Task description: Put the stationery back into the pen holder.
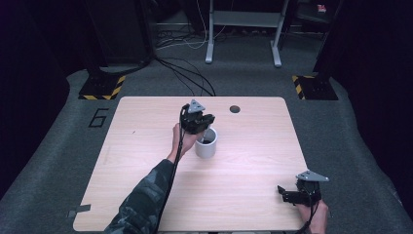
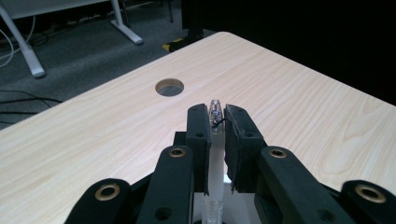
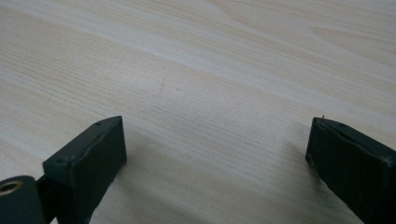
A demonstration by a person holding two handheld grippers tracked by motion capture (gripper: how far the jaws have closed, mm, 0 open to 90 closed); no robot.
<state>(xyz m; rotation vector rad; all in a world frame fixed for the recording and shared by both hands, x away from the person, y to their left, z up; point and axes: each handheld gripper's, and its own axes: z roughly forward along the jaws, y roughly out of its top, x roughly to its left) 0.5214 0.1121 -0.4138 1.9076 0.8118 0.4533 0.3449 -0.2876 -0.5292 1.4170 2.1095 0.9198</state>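
Gripping a clear pen (image 2: pixel 215 112) between nearly closed jaws, the left gripper (image 1: pixel 197 119) hangs over the white cup (image 1: pixel 206 145) at frame centre, likely to drop it in or lift it out. At lower right, the right gripper (image 1: pixel 297 192) rests wide open, holding nothing.

One wooden table (image 1: pixel 146 146) carries everything. Two grippers are at work: the left gripper (image 1: pixel 207 124) and the right gripper (image 1: pixel 287 192), each with two black jaws. One white cup (image 1: pixel 206 146) stands directly below the left gripper. One clear pen-like stick (image 2: pixel 215 109) is pinched between that gripper's jaws. One round hole (image 1: pixel 234 108) in the tabletop lies just beyond the left gripper. Two hazard-striped post bases (image 1: pixel 102 87) stand on the floor beyond it.
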